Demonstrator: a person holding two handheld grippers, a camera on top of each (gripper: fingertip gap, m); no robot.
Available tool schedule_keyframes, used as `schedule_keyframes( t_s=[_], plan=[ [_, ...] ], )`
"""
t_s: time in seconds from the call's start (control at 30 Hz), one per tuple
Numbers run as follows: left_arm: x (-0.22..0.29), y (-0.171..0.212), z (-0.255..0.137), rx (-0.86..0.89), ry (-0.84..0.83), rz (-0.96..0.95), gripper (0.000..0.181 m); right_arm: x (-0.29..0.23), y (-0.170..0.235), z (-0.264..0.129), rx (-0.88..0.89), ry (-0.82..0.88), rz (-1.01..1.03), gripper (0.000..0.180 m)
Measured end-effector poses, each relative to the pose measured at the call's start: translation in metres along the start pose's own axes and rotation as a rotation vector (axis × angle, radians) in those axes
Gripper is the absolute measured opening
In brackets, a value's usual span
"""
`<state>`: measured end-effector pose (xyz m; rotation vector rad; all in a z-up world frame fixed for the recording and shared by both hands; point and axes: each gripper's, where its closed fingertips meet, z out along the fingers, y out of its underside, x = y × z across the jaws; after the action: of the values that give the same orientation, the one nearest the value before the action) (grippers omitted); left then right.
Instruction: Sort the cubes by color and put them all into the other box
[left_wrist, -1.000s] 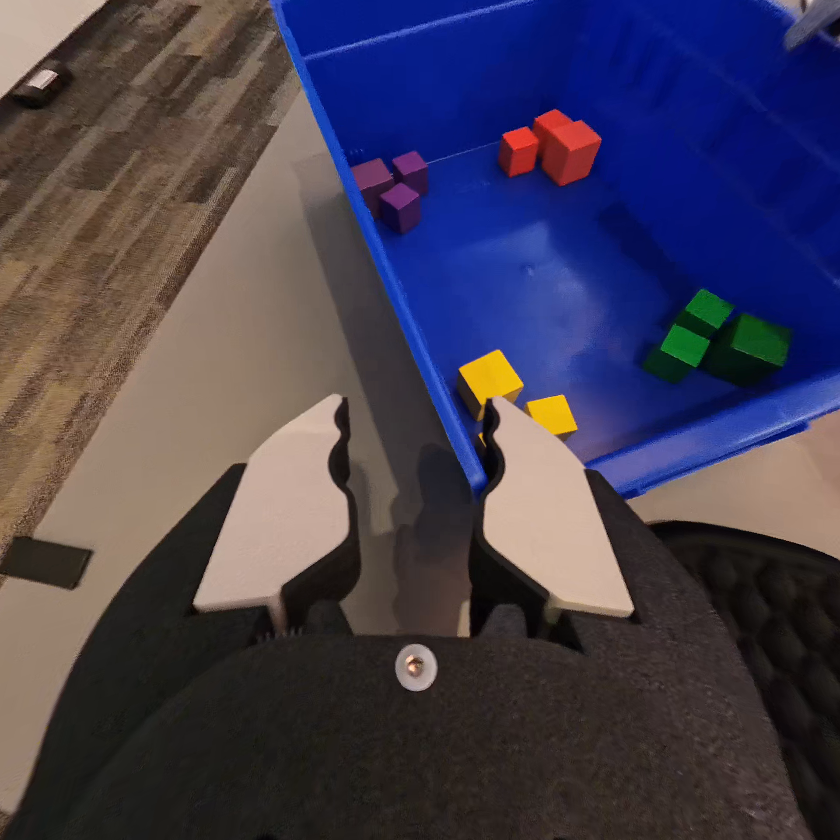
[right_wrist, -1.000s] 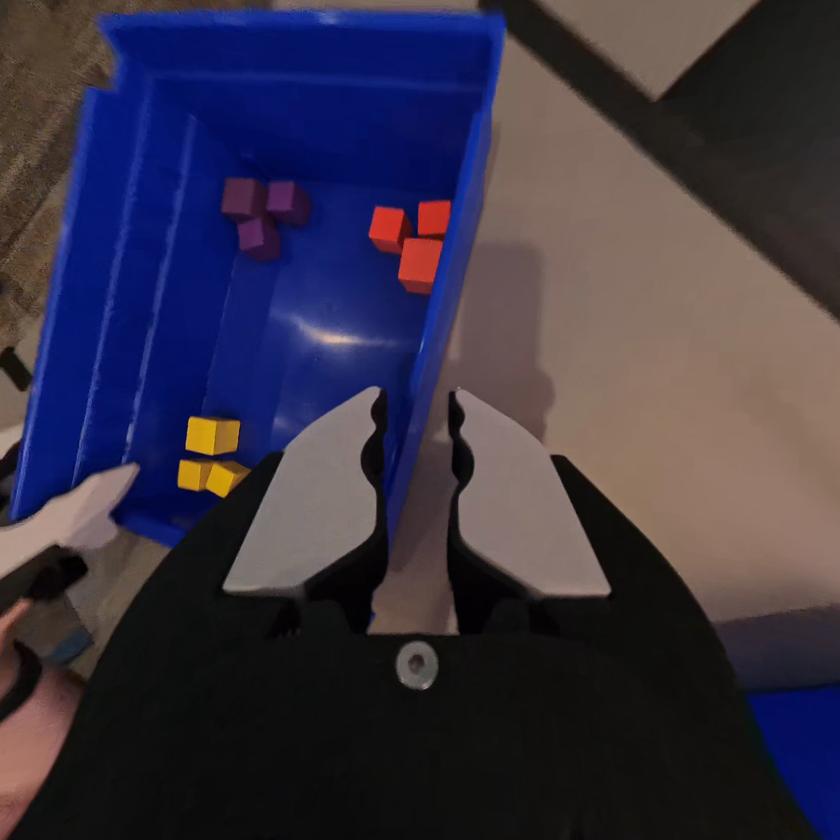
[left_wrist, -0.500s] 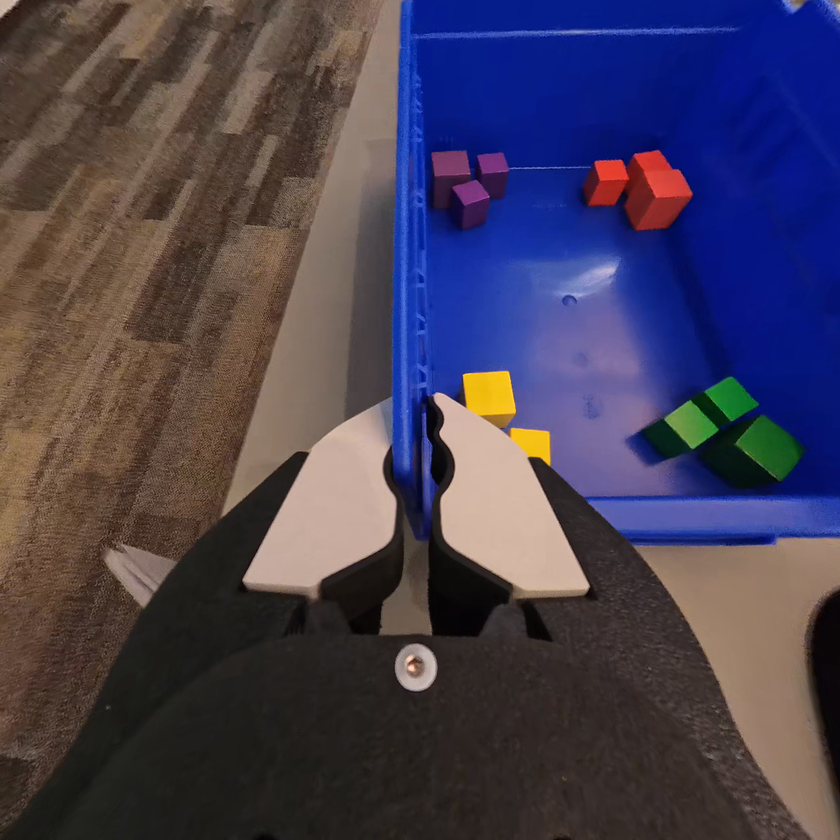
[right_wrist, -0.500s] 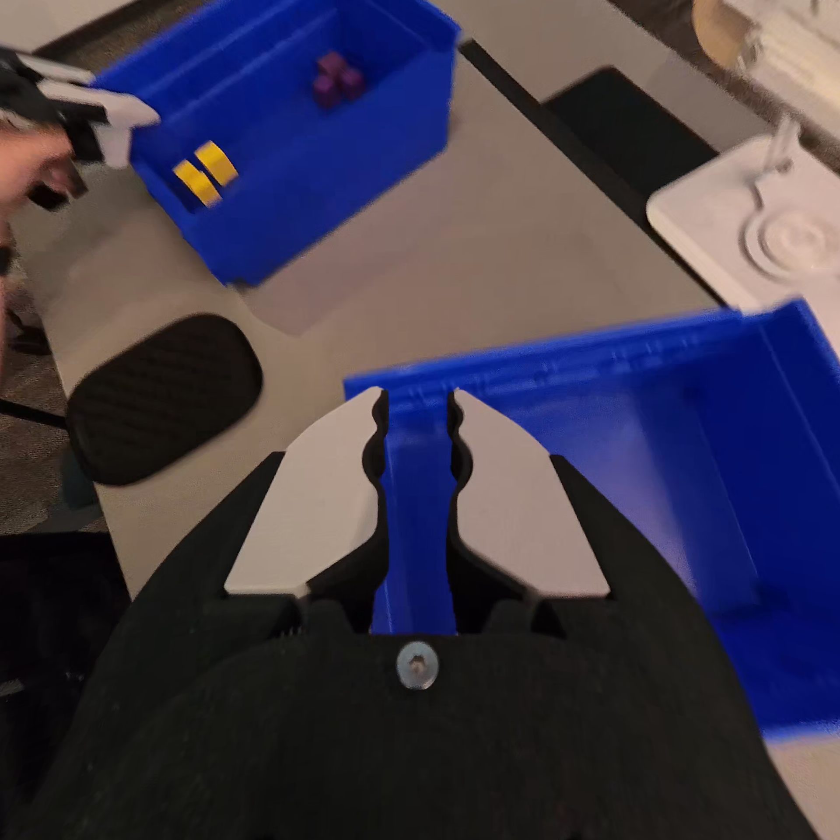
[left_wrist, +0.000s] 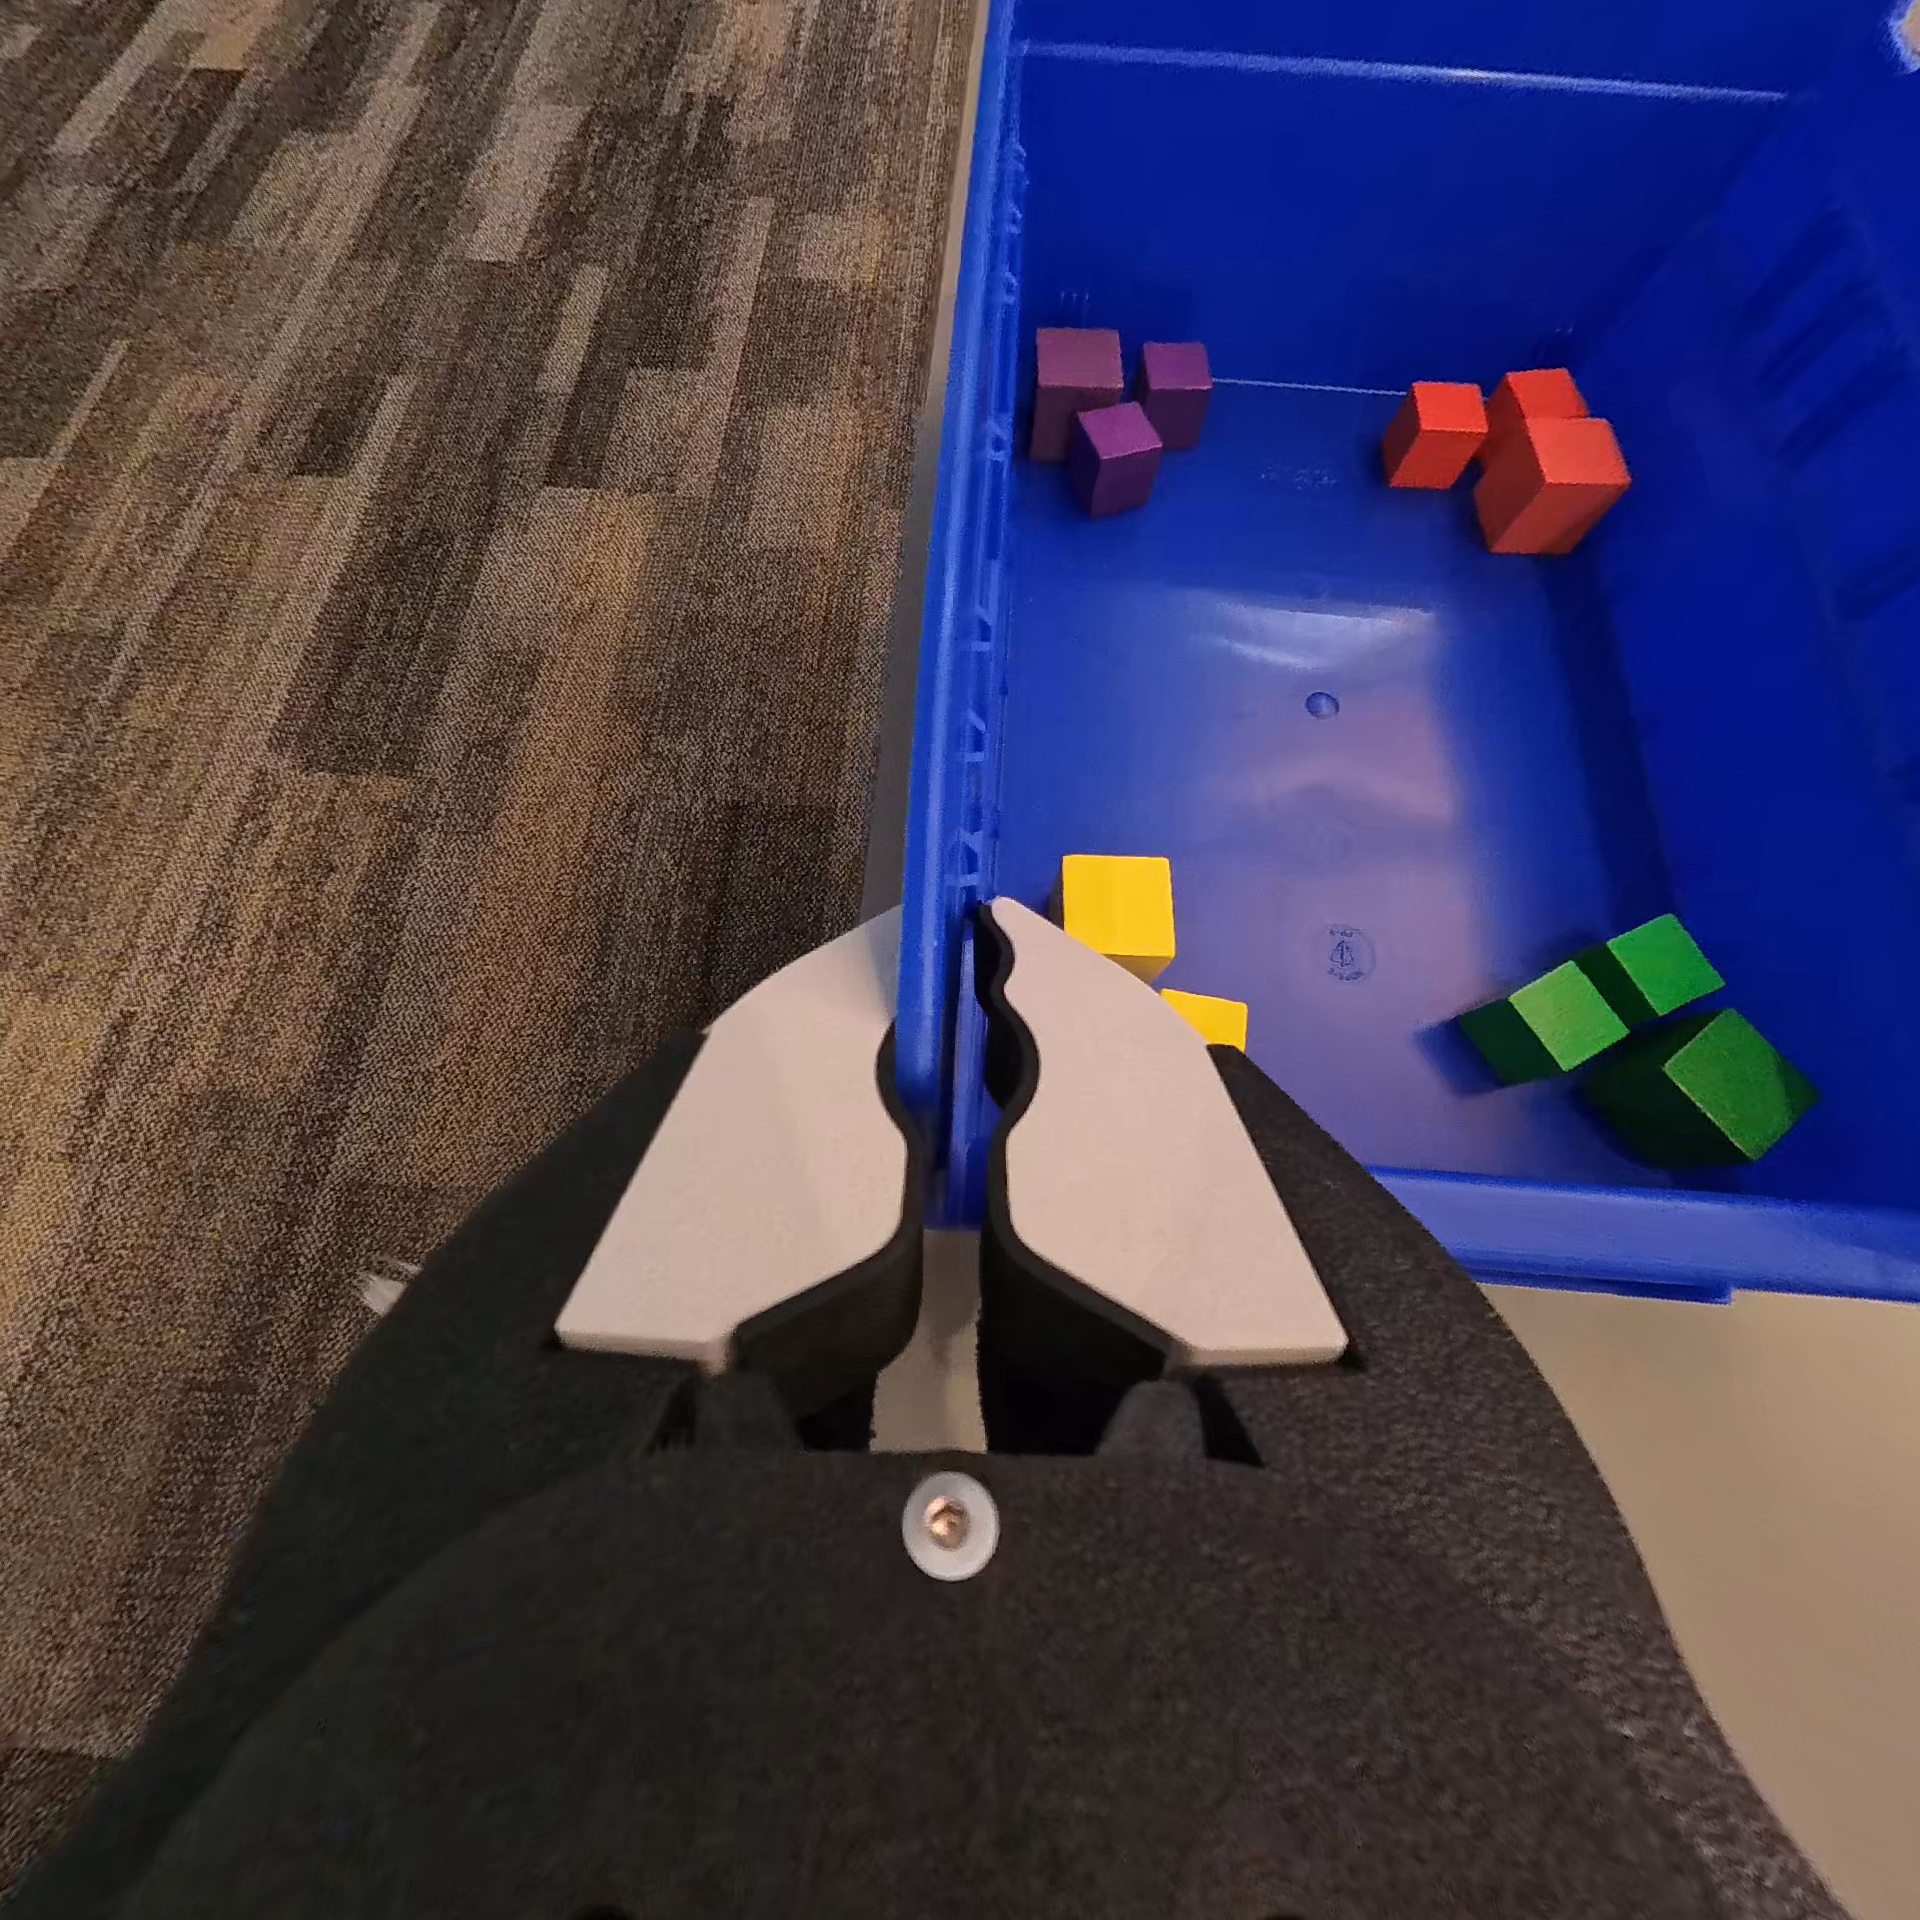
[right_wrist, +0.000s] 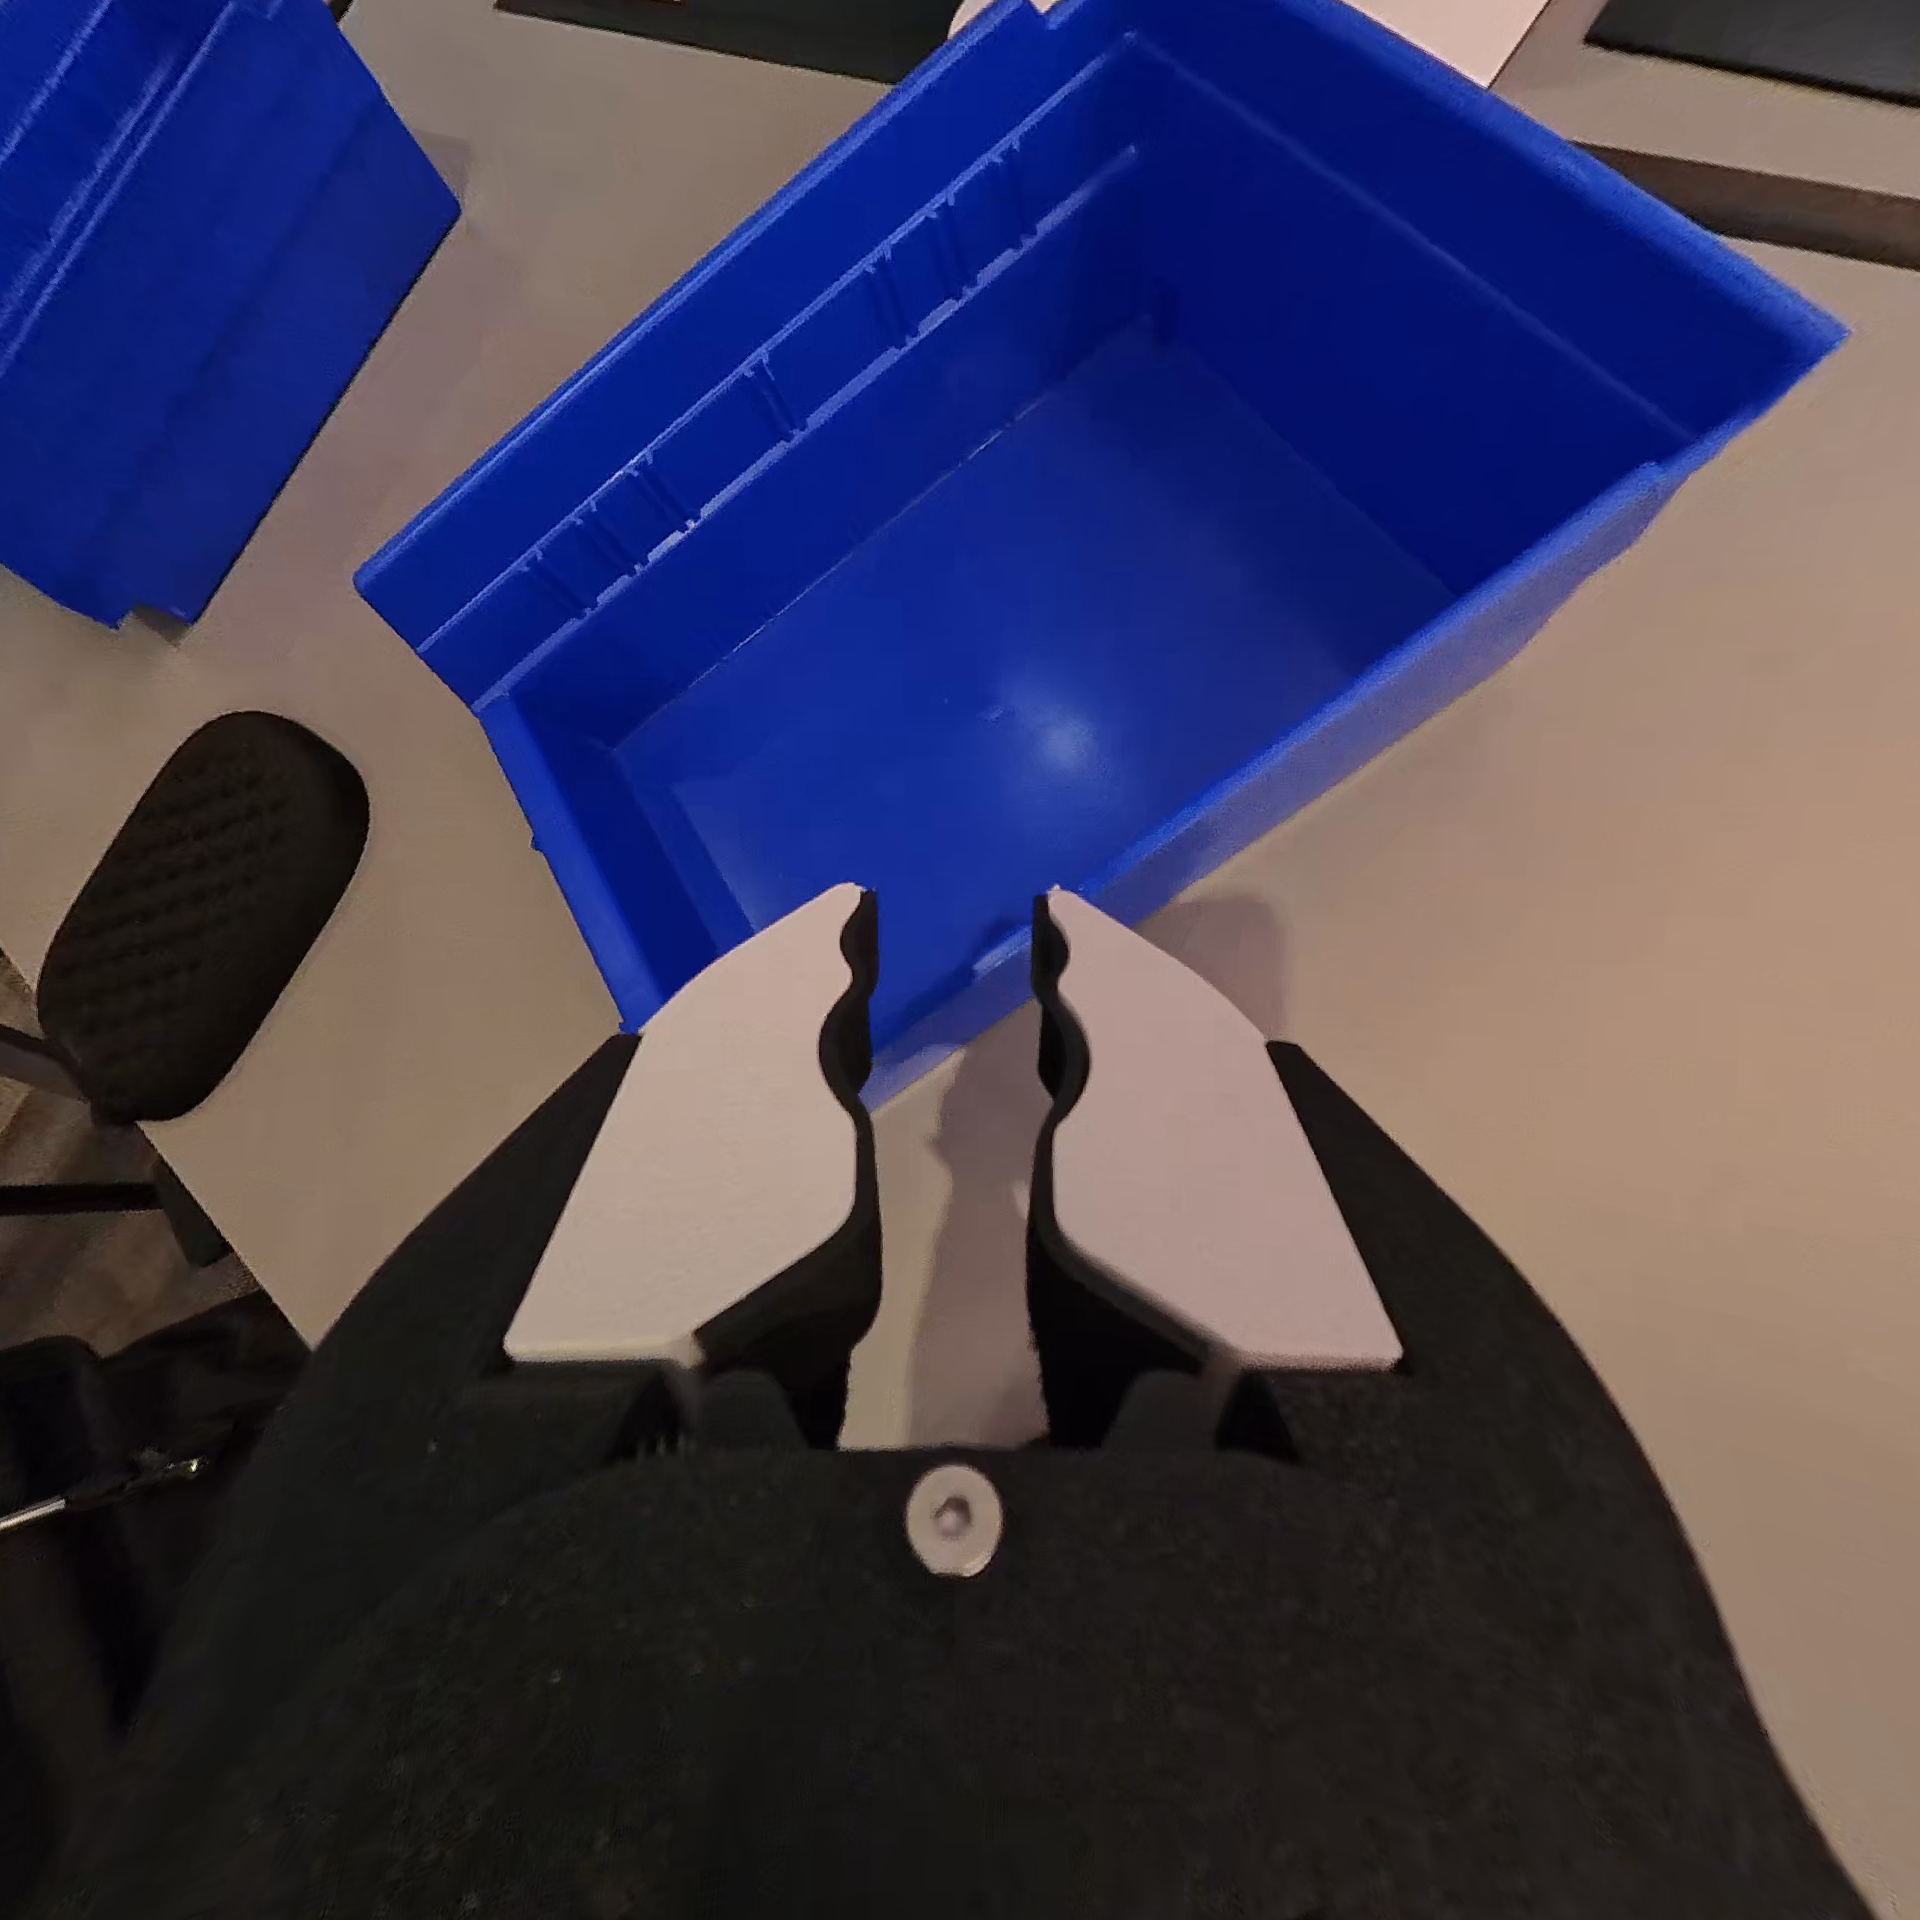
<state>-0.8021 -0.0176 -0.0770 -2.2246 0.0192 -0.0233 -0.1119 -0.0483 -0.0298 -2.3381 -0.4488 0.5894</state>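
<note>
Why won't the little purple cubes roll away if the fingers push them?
The purple cubes have flat faces and sharp corners, so they would probably slide, not roll. They look small and solid, likely light and stiff. The blue box floor looks shiny, so they may skid easily toward the wall.

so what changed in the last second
The left gripper closed on the left wall of the cube box, which it had been open beside. The right gripper swung away from that box to the empty box, jaws apart. The cubes kept their colour groups.
</note>
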Motion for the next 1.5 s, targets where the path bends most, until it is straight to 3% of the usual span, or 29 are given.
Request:
schedule_keyframes(
  t_s=[0.3, 0.33, 0.37, 0.4, 0.57, 0.73, 0.93, 1.07, 1.17, 1.27, 1.5],
  plan=[
    [-0.005, -0.002, 0.001, 0.026, -0.01, 0.003, 0.011, -0.006, 0.005, 0.004, -0.05, 0.045, -0.023, 0.034],
    [-0.006, -0.005, -0.003, 0.05, -0.033, 0.001, 0.029, -0.005, 0.004, 0.005, -0.048, 0.063, -0.003, 0.04],
    [-0.002, -0.008, -0.009, 0.074, -0.025, -0.007, 0.059, -0.004, 0.001, 0.006, -0.039, 0.08, 0.028, 0.049],
    [0.003, -0.011, -0.018, 0.099, -0.004, -0.021, 0.065, -0.004, -0.002, 0.008, -0.028, 0.09, 0.062, 0.054],
    [0.007, -0.019, -0.07, 0.223, -0.117, -0.04, 0.054, 0.002, -0.014, 0.025, -0.05, 0.19, 0.166, 0.065],
    [0.05, -0.013, -0.101, 0.236, -0.143, 0.048, 0.05, 0.023, 0.0, 0.045, -0.242, 0.369, 0.141, 0.012],
    [0.108, -0.021, -0.126, 0.358, -0.193, 0.145, 0.04, 0.025, -0.01, 0.023, -0.187, 0.497, 0.1, 0.036],
    [0.136, -0.016, -0.119, 0.318, -0.191, 0.148, 0.032, 0.041, -0.003, 0.012, -0.19, 0.59, 0.091, 0.045],
    [0.164, -0.014, -0.108, 0.299, -0.044, 0.057, 0.035, 0.042, 0.026, 0.035, -0.351, 0.485, 0.184, 0.057],
    [0.177, -0.015, -0.108, 0.298, 0.018, 0.016, 0.035, 0.04, 0.039, 0.056, -0.445, 0.388, 0.237, 0.033],
    [0.188, -0.015, -0.12, 0.273, -0.067, 0.124, 0.033, 0.082, 0.022, 0.058, -0.493, 0.353, 0.197, 0.007]
  ],
)
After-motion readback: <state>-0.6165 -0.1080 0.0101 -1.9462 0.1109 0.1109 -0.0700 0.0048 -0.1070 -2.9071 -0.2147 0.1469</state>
